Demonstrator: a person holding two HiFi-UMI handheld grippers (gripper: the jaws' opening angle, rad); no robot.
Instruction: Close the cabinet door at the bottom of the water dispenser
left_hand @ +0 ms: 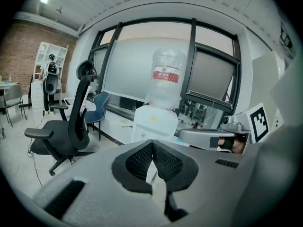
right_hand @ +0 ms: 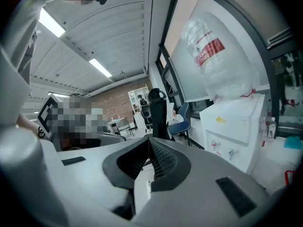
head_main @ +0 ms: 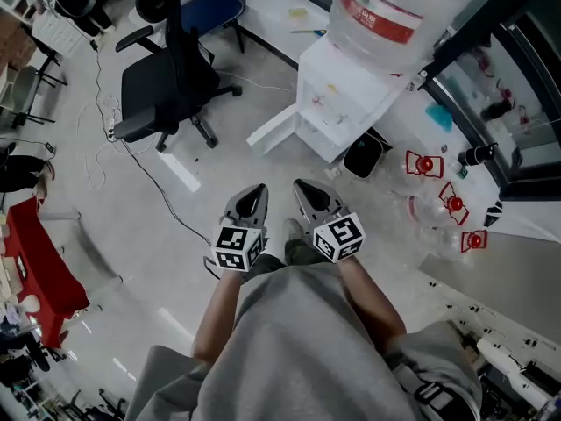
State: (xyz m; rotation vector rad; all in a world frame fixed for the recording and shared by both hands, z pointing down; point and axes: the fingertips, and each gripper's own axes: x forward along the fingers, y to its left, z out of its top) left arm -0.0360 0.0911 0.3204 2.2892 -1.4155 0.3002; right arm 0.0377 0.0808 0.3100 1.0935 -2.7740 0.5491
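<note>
Two pairs of tongs, the left tongs (head_main: 256,188) and the right tongs (head_main: 302,185), hang side by side over a pale floor (head_main: 149,226) in the head view. Ahead stands the white water dispenser (head_main: 342,103), its bottom cabinet door (head_main: 273,130) swung open toward a black office chair (head_main: 166,86).

In the left gripper view the tips are pressed together on nothing, and the dispenser stands before tall dark-framed windows (left_hand: 142,65), with a brick wall (left_hand: 21,46) at far left.

In the right gripper view the tips likewise meet, empty, under ceiling strip lights (right_hand: 52,22).
</note>
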